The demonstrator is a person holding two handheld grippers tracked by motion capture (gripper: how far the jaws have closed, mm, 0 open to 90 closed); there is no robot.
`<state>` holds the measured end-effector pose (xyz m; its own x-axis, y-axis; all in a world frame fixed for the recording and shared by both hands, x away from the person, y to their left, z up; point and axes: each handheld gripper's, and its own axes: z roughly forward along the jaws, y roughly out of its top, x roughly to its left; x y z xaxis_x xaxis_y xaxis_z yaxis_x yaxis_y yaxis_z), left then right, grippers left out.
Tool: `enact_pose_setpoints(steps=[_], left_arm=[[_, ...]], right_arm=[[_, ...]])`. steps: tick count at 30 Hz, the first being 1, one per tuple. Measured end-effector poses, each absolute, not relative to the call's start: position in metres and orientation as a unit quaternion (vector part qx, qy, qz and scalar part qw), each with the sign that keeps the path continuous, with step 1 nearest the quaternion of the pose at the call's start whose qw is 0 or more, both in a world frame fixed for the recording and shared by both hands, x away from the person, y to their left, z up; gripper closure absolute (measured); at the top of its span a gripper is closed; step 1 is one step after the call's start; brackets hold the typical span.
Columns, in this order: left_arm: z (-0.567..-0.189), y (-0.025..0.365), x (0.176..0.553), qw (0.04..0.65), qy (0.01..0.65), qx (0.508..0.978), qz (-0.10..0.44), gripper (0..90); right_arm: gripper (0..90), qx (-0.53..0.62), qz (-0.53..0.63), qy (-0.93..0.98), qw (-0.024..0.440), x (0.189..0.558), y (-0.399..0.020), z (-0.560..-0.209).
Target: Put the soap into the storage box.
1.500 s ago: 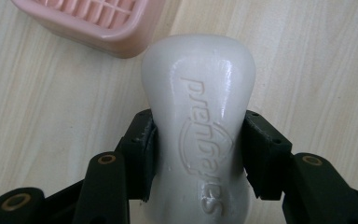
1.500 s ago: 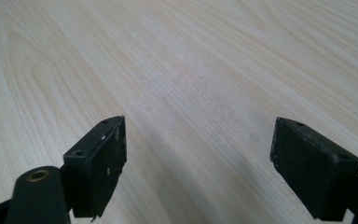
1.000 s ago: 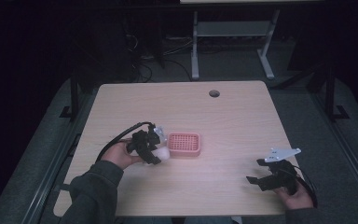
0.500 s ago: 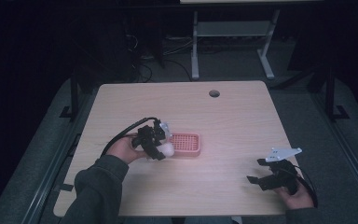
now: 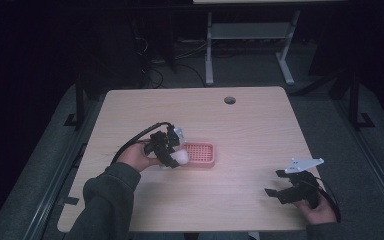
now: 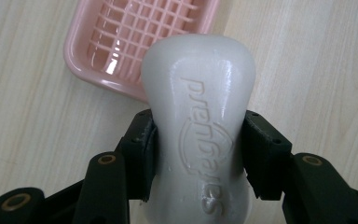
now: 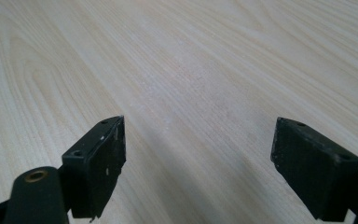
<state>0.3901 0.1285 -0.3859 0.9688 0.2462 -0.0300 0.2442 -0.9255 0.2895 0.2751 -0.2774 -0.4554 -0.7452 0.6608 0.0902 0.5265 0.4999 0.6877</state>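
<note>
Low at the right of the high view, right gripper (image 5: pixel 284 186) resting on the pale wooden table (image 5: pixel 260 130), black jaws spread wide with nothing between them. Farther up, left of centre, left gripper (image 5: pixel 172 156) clamped on a white waisted soap bar with embossed lettering (image 6: pixel 200 126), poised just at the near edge of the pink plastic grid-bottomed soap tray (image 6: pixel 140 37).

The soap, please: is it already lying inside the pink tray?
No, the soap is clamped between the left gripper's fingers, above the table just short of the tray.
</note>
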Motion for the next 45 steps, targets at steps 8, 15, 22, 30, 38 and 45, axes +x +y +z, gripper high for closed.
enact_pose_setpoints(steps=[8, 15, 22, 30, 38, 45], left_arm=[[-0.381, 0.120, 0.393, 0.147, 0.118, 0.982, 0.007, 50.0], [-0.379, 0.112, 0.397, 0.147, 0.112, 0.983, 0.010, 50.0], [-0.377, 0.105, 0.401, 0.148, 0.109, 0.983, 0.012, 50.0], [-0.374, 0.096, 0.407, 0.153, 0.103, 0.983, 0.013, 49.9], [-0.375, 0.086, 0.414, 0.150, 0.097, 0.984, 0.009, 50.0], [-0.379, 0.079, 0.418, 0.149, 0.096, 0.984, 0.006, 50.0]], right_arm=[[17.5, 0.343, 0.364, 0.861, 0.093, 0.275, -0.277, -0.455], [17.5, 0.344, 0.366, 0.860, 0.092, 0.275, -0.278, -0.455], [17.6, 0.343, 0.367, 0.859, 0.092, 0.275, -0.277, -0.454], [17.6, 0.345, 0.368, 0.859, 0.091, 0.275, -0.278, -0.454], [17.5, 0.345, 0.369, 0.859, 0.091, 0.275, -0.278, -0.454], [17.6, 0.345, 0.370, 0.858, 0.091, 0.275, -0.279, -0.454]])
